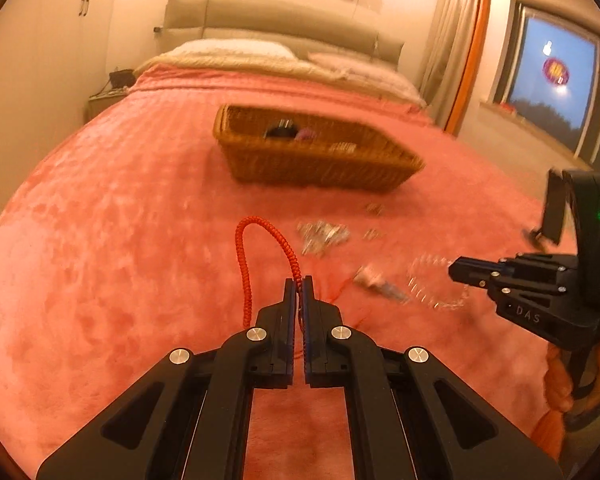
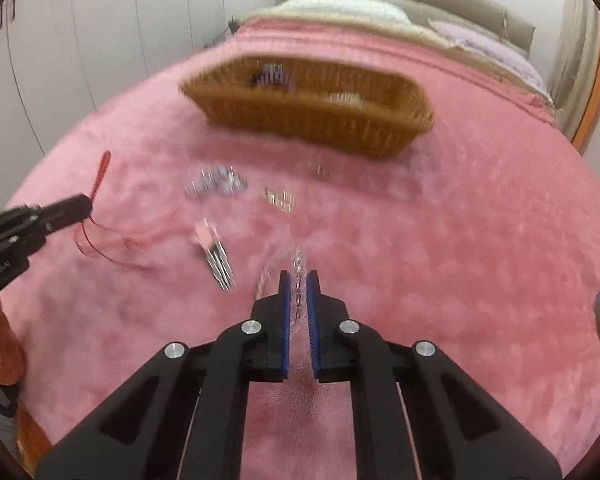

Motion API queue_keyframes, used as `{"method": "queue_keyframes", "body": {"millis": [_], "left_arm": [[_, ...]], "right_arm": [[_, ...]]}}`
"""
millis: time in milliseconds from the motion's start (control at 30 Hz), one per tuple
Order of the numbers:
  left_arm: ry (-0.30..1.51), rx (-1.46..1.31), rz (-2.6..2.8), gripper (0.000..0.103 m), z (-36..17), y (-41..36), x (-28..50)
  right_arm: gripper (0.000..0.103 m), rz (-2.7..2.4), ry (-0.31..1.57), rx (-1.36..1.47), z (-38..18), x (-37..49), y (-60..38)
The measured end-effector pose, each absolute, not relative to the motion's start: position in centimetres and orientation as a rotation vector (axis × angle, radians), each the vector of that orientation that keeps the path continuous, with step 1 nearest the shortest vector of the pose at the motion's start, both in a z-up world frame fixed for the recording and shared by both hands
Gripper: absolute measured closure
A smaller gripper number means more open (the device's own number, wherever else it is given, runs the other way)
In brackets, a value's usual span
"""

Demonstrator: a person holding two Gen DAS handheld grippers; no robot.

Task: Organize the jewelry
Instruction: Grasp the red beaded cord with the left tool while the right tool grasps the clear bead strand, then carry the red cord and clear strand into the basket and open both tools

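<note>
On the pink plush bed cover (image 2: 440,220), the left gripper (image 1: 299,284) has its fingers clamped on a red braided cord bracelet (image 1: 256,232). The right gripper (image 2: 299,280) pinches a clear beaded bracelet (image 2: 298,264). A brown woven wicker basket (image 2: 320,116) sits beyond, with blurred silver jewelry pieces (image 2: 216,184) between.

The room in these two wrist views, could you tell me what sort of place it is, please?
Most likely a home bedroom: the work surface is a bed with a pink bedspread, pillows lie against a padded headboard, and wardrobe doors line the wall.
</note>
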State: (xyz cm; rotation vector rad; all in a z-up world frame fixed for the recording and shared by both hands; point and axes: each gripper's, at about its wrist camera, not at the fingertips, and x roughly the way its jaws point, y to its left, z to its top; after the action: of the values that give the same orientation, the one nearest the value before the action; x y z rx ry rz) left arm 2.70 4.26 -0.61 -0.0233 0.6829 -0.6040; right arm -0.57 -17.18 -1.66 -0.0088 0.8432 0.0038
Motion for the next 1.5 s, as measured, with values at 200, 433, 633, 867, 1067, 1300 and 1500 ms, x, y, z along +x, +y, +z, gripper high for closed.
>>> {"method": "queue_keyframes", "body": {"millis": [200,433,633,867,1067,1300,1500], "left_arm": [[0.568,-0.049,-0.687,0.102,4.1,4.0,2.2],[0.474,-0.044,-0.757,0.102,9.0,1.8,4.3],[0.437,-0.034,-0.796,0.102,12.1,-1.8,9.9],[0.492,-0.117,-0.868,0.102,10.5,-6.2,17.9],[0.555,-0.117,-0.825,0.102,6.0,-8.3,21.8],[0.61,-0.111,-0.751,0.101,2.7,-8.4,24.0],[0.625,-0.152,-0.758,0.068,3.1,-7.2,23.5]], "right_arm": [[0.097,0.064,0.763,0.075,3.2,-0.8,-18.4],[0.097,0.133,0.682,0.152,8.7,1.9,-20.5],[0.097,0.091,0.614,0.146,12.2,7.0,-22.3],[0.097,0.042,0.648,0.183,9.3,15.1,-24.4],[0.097,0.033,0.692,0.241,4.6,18.4,-26.1],[0.096,0.02,0.729,0.28,0.7,19.9,-26.9],[0.091,0.056,0.748,0.374,-0.1,20.0,-28.2]]}}
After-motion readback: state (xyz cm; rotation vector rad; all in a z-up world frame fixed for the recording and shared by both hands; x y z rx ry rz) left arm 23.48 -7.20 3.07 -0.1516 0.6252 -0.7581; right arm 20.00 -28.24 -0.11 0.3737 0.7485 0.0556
